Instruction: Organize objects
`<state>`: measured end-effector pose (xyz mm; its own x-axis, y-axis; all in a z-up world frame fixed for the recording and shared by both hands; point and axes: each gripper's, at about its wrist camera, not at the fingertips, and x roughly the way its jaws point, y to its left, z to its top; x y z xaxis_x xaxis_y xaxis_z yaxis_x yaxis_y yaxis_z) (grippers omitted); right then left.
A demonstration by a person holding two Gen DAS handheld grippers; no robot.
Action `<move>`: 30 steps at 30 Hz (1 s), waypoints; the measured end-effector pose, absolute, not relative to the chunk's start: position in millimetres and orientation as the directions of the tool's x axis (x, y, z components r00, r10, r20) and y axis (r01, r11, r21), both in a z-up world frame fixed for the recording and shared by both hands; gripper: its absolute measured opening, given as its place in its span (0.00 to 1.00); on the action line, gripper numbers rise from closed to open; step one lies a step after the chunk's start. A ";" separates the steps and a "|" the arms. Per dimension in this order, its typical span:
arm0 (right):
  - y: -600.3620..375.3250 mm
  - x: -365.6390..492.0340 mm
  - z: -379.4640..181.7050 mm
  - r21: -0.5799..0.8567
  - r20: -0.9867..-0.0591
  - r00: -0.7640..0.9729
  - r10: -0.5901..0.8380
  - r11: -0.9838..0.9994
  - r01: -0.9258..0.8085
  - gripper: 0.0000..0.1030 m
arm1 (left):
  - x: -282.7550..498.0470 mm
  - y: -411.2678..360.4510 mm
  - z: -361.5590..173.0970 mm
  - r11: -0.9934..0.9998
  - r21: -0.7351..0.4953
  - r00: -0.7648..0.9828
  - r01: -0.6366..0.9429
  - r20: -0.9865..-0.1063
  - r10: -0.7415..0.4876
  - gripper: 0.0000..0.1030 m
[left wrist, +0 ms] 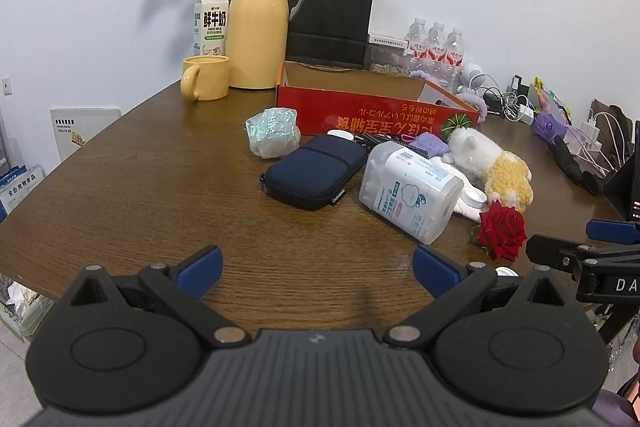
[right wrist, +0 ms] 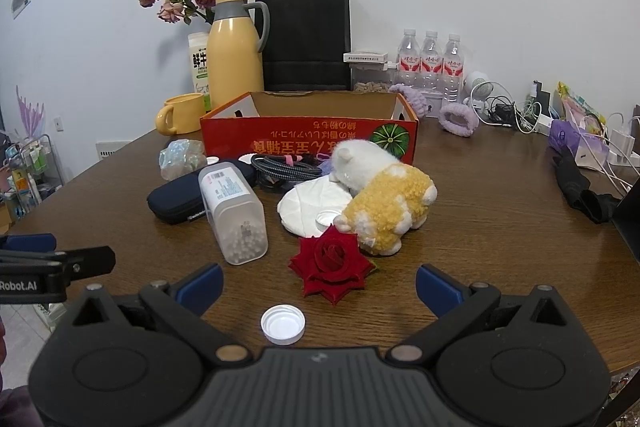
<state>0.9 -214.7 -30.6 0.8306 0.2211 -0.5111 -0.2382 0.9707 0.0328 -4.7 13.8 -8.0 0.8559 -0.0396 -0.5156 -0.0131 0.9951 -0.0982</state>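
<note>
White cap (right wrist: 283, 323) before right tool (right wrist: 318, 285), right view only

Three water bottles (right wrist: 430, 61), two white caps (right wrist: 283, 323), one rose (right wrist: 331, 264), one plush (right wrist: 384, 195).

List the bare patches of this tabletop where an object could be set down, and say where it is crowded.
Bare wood lies left of the navy zip pouch, forward of the yellow mug. More lies right of the yellow-and-white plush toy, before the black cloth. It is crowded between the red cardboard box and the red rose.
</note>
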 end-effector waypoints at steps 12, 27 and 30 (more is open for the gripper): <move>-211.8 -0.3 -33.9 0.030 -0.515 0.828 0.221 0.970 -0.241 1.00 | -6.0 15.1 -12.8 0.995 -0.099 0.851 -0.014 -0.523 -0.040 1.00; -201.8 2.9 -52.6 0.029 -0.570 0.775 0.272 0.950 -0.312 0.81 | -2.7 20.9 -26.0 0.993 -0.118 0.822 -0.018 -0.567 -0.052 1.00; -198.3 7.7 -60.8 0.033 -0.599 0.750 0.279 0.945 -0.326 0.66 | -0.9 21.9 -28.1 0.992 -0.122 0.816 -0.019 -0.576 -0.055 1.00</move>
<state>7.7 -198.3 -60.8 0.7502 0.2794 -0.5993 -0.3256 0.9449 0.0328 -0.9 21.9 -28.1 0.8156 -0.0553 -0.5759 -0.0191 0.9923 -0.1224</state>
